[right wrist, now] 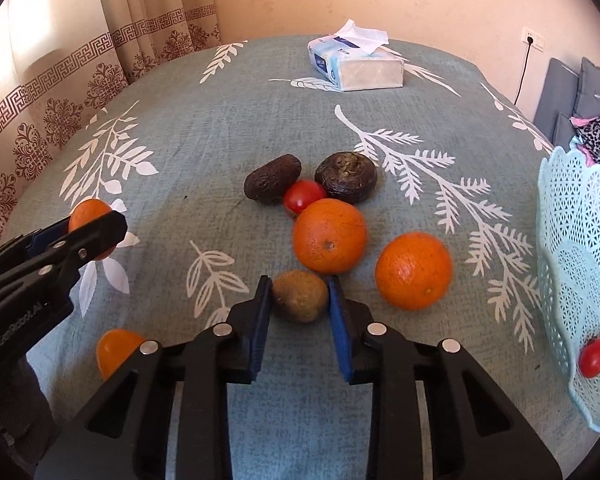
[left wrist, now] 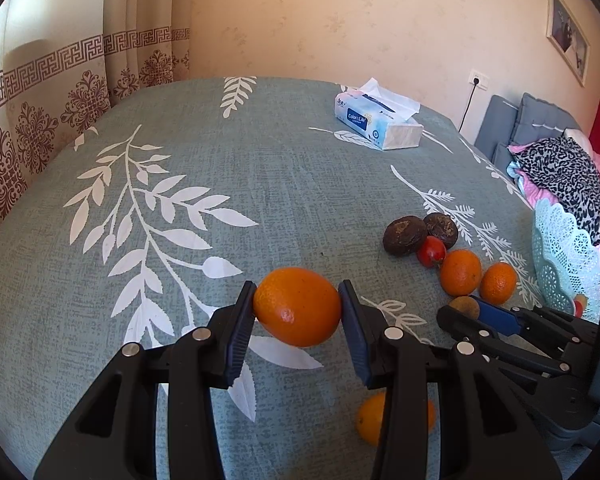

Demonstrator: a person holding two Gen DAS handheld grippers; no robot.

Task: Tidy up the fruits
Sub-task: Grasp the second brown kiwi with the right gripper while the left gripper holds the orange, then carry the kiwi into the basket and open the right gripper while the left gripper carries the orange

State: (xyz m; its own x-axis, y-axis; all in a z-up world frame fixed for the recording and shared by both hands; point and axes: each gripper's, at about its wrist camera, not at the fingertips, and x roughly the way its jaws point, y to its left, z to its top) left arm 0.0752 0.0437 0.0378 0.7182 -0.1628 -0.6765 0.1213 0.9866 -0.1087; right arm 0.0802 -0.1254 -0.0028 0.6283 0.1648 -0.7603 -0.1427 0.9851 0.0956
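My left gripper [left wrist: 298,298] is shut on an orange [left wrist: 298,306] and holds it above the table; it also shows at the left of the right wrist view [right wrist: 90,224]. My right gripper [right wrist: 298,294] is shut on a brown kiwi [right wrist: 300,296] at table level, just in front of two oranges [right wrist: 329,236] [right wrist: 414,270]. Behind them lie a red tomato [right wrist: 303,195] and two dark brown fruits [right wrist: 272,179] [right wrist: 346,177]. A small orange [right wrist: 116,350] lies near the front left. A light blue lattice basket [right wrist: 572,264] stands at the right with a red tomato [right wrist: 592,357] inside.
A tissue box [right wrist: 356,62] sits at the far side of the table. The table carries a grey-green cloth with white leaves [left wrist: 220,168]. Curtains hang at the left, and a sofa with clothes [left wrist: 556,168] stands beyond the right edge.
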